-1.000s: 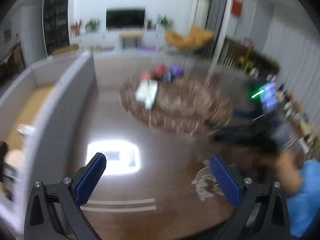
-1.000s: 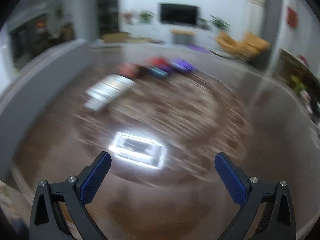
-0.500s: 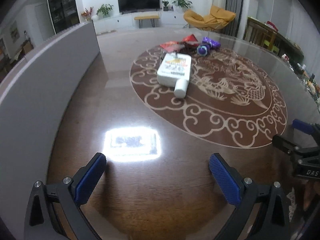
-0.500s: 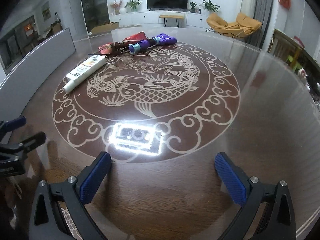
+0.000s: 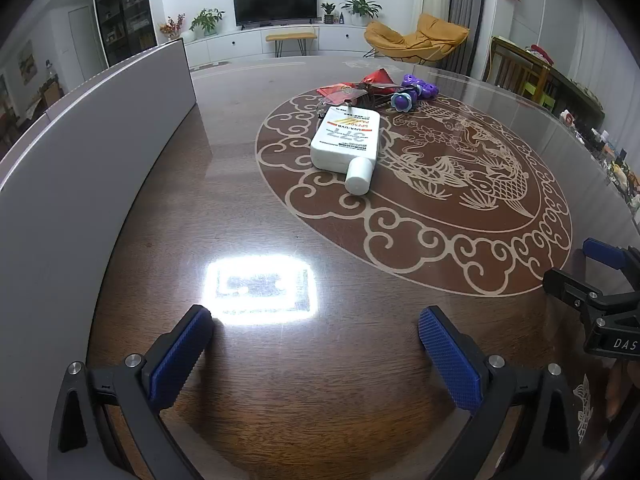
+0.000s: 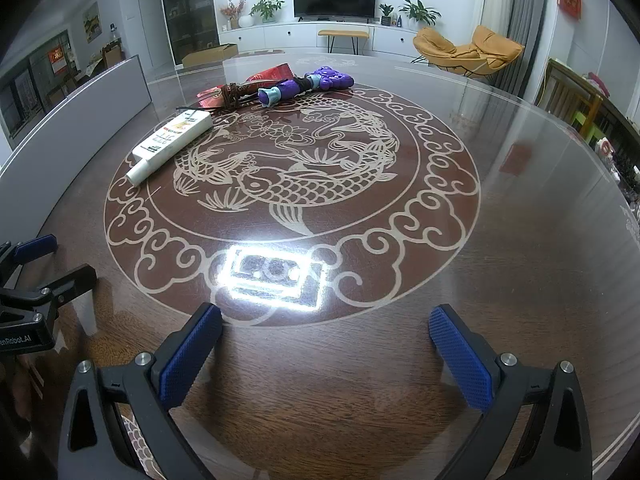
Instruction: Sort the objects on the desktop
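A flat white bottle (image 5: 347, 142) lies on the dark round table, cap toward me; it also shows in the right wrist view (image 6: 170, 143). Beyond it lie a purple toy (image 5: 412, 94) (image 6: 306, 83), red packets (image 5: 376, 78) (image 6: 272, 73) and a brown cord bundle (image 6: 234, 92). My left gripper (image 5: 314, 340) is open and empty, low over the near table. My right gripper (image 6: 326, 338) is open and empty. Each gripper shows at the edge of the other's view, the right one (image 5: 600, 280) and the left one (image 6: 36, 276).
A long grey panel (image 5: 92, 148) stands along the table's left side. The table (image 6: 520, 200) has a glass top with a carved fish medallion. Chairs and shelves stand past the right edge.
Both views swung down and steadied on the table a second ago. Since half a second ago both grippers hold nearly still and open.
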Demonstrator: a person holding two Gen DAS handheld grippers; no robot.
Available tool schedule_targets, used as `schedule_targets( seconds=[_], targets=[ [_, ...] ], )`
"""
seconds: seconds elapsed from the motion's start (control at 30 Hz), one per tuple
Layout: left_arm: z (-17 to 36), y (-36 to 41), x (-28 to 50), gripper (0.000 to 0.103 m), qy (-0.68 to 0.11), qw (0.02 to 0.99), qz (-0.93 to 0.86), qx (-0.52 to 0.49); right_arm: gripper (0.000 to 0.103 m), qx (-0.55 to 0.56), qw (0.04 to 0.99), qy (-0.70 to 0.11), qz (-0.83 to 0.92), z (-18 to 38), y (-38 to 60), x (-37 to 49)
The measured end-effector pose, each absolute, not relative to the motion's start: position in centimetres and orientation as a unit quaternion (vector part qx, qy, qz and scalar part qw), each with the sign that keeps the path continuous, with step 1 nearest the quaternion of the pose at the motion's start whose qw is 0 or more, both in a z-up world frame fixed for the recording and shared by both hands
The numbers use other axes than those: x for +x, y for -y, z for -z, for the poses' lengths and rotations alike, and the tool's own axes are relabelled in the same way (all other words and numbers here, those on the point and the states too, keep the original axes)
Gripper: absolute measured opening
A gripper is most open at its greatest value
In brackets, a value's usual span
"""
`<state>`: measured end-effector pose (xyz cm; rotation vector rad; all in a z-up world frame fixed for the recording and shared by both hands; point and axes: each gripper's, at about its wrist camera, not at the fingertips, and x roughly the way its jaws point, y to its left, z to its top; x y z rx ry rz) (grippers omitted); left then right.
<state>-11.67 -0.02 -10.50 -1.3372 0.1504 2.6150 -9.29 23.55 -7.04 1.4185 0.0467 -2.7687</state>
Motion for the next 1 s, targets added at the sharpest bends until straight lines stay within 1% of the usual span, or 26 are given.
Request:
schedule_targets(
  seconds=[1.0],
  targets=[
    [10.32,0.01,-11.43,0.103,-0.051,0.101,-0.885,-0.453,0.103,0.456,0.015,-0.015,0.89,7.04,-23.53,-9.28]
  ],
)
